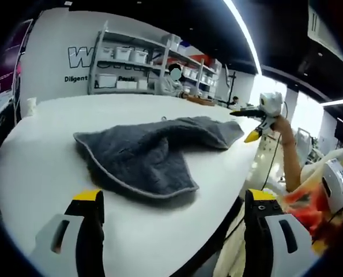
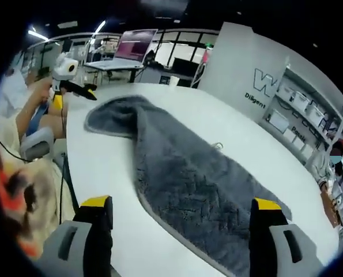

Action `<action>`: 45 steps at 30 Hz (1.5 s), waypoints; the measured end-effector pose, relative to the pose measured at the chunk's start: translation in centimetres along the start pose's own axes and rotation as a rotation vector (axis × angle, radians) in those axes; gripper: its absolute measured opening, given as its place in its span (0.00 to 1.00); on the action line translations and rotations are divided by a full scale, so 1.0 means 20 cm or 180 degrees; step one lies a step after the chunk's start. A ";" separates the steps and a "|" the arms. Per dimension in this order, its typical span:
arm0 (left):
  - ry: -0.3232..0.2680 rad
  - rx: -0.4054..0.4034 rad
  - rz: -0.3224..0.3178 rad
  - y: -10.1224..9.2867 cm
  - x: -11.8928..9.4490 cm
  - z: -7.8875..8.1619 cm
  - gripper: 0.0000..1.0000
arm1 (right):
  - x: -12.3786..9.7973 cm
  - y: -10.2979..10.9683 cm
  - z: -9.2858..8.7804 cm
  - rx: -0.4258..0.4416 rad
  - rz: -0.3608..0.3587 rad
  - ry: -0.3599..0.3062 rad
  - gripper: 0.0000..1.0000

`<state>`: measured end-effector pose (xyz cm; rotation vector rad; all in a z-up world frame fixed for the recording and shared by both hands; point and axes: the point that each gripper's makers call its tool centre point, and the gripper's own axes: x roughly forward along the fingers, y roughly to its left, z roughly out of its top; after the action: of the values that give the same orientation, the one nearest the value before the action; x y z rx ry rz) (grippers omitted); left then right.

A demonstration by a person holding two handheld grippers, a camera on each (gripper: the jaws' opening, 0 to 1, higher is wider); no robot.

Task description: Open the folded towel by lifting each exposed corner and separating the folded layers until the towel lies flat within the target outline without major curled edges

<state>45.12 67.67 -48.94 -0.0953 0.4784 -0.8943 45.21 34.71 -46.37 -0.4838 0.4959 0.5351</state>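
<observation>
Left gripper view, from nine o'clock across: a pale cup [image 1: 31, 106] stands on the far edge of the white table [image 1: 38, 167]. At eleven o'clock a rack [image 1: 142, 66] of white bins lines the wall, with a person [image 1: 172, 81] seated before it. At centre lies the grey towel [image 1: 154, 151], rumpled, one lobe reaching toward six o'clock and a longer arm running out to two o'clock. At six o'clock the left gripper [image 1: 174, 202] has its yellow-tipped jaws spread wide, empty, clear of the cloth. At three o'clock the right gripper [image 1: 257, 124] hangs just off the table edge near the towel's far end, held by a hand [image 1: 281, 124]; its jaws look empty, though how far apart they are I cannot tell.

Right gripper view, from ten o'clock across: the left gripper [image 2: 82, 88] sits beside the table's [image 2: 102, 167] edge, gripped by a hand [image 2: 44, 89], near the towel's [image 2: 183, 173] rounded end. At twelve o'clock a laptop [image 2: 131, 52] stands open on a far desk. The towel runs from eleven o'clock down to five o'clock. At six o'clock the right gripper [image 2: 183, 205] is wide open, holding nothing, its right jaw over the cloth's edge. At three o'clock are shelves [image 2: 309, 121].
</observation>
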 end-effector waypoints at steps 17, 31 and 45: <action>-0.0050 0.0997 0.0347 -0.04 0.12 0.03 0.62 | 0.01 -0.01 0.02 0.0074 -0.0046 -0.0034 0.99; 0.0278 0.1511 0.0458 -0.01 0.20 -0.08 0.17 | 0.03 0.00 0.00 0.0069 -0.0002 -0.0031 0.97; 0.0291 0.1464 0.0459 0.06 0.10 -0.06 0.02 | 0.03 0.00 0.00 0.0069 0.0020 -0.0025 0.96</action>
<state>46.54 67.00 -51.01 0.3969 0.3492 -0.8493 45.56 34.89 -46.76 -0.4593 0.4954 0.5371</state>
